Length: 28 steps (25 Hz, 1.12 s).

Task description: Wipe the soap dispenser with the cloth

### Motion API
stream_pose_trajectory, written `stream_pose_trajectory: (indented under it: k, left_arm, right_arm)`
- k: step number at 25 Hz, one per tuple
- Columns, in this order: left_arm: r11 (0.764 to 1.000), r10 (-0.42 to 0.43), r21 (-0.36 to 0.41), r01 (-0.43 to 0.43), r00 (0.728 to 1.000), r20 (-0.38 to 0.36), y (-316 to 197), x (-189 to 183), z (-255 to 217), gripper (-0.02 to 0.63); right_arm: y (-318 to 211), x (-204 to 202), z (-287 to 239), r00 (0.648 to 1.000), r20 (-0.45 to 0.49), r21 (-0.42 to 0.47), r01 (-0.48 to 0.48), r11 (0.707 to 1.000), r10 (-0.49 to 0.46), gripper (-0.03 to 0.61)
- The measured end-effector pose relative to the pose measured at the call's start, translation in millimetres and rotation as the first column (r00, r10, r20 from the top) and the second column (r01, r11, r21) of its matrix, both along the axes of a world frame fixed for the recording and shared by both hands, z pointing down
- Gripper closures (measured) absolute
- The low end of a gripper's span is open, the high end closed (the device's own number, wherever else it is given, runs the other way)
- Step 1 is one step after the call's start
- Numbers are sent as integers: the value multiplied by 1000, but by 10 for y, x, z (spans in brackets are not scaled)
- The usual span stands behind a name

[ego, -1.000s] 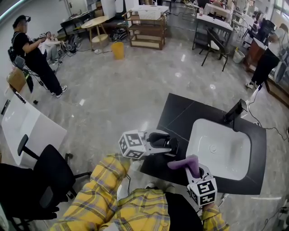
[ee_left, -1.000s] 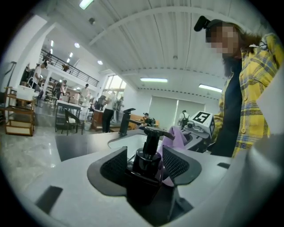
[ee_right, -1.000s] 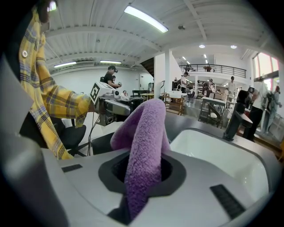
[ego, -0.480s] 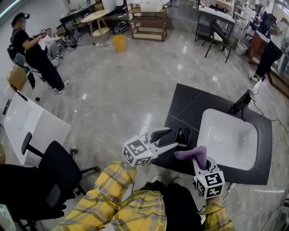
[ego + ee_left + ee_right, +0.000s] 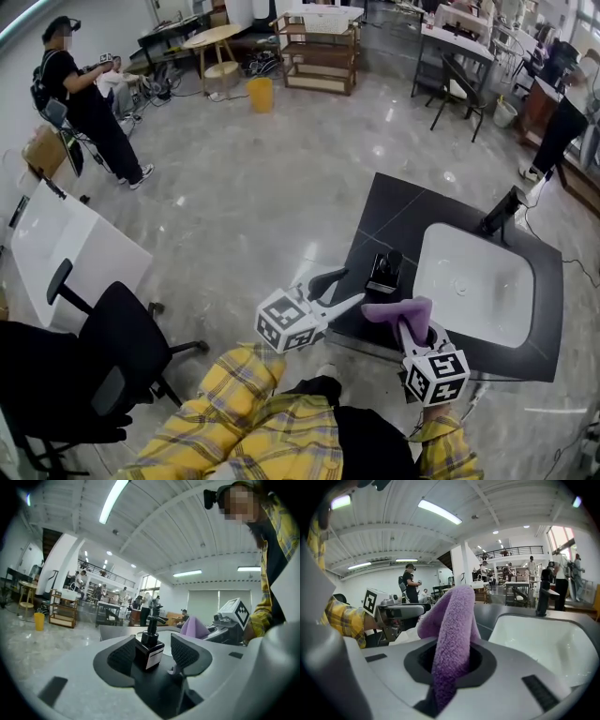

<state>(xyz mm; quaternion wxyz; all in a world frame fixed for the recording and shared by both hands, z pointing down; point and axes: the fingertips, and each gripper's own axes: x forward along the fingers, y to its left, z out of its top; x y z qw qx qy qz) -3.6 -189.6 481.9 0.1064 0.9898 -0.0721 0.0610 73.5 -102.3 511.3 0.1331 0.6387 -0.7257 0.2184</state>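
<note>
Gripping the purple cloth (image 5: 398, 310) (image 5: 452, 630) tight in the right gripper (image 5: 411, 326) (image 5: 451, 660). Pointing the left gripper (image 5: 343, 288) (image 5: 150, 656), jaws wide apart, at the black soap dispenser (image 5: 385, 270) (image 5: 149, 648), upright and untouched on the dark tabletop (image 5: 394, 216) beside the white sink (image 5: 473, 291).

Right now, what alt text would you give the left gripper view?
A black soap dispenser stands upright, framed between the open jaws of the left gripper and untouched by them. Behind it to the right, the right gripper holds a purple cloth.
</note>
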Motion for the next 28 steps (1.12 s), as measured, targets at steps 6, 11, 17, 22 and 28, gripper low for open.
stream_pose_trajectory:
  k: [6, 11, 17, 22, 28]
  left_arm:
    - [995, -84, -46, 84, 996, 10, 439, -153, -4, 408]
    - [994, -88, -69, 90, 996, 34, 990, -145, 39, 414]
    - [988, -130, -73, 134, 990, 56, 1488, -307, 40, 420]
    - [981, -169, -80, 174, 984, 63, 1754, -456, 45, 433]
    - [978, -188, -84, 193, 980, 61, 2115, -630, -18, 439]
  right_arm:
    - [486, -72, -31, 999, 40, 11, -2, 1000, 2, 541]
    - [1016, -25, 26, 998, 50, 0, -39, 999, 39, 541]
    - [1477, -38, 59, 991, 111, 2, -78, 997, 77, 541]
    - [1747, -164, 99, 982, 166, -16, -84, 996, 85, 541]
    - [2070, -301, 8, 981, 176, -9, -82, 997, 82, 541]
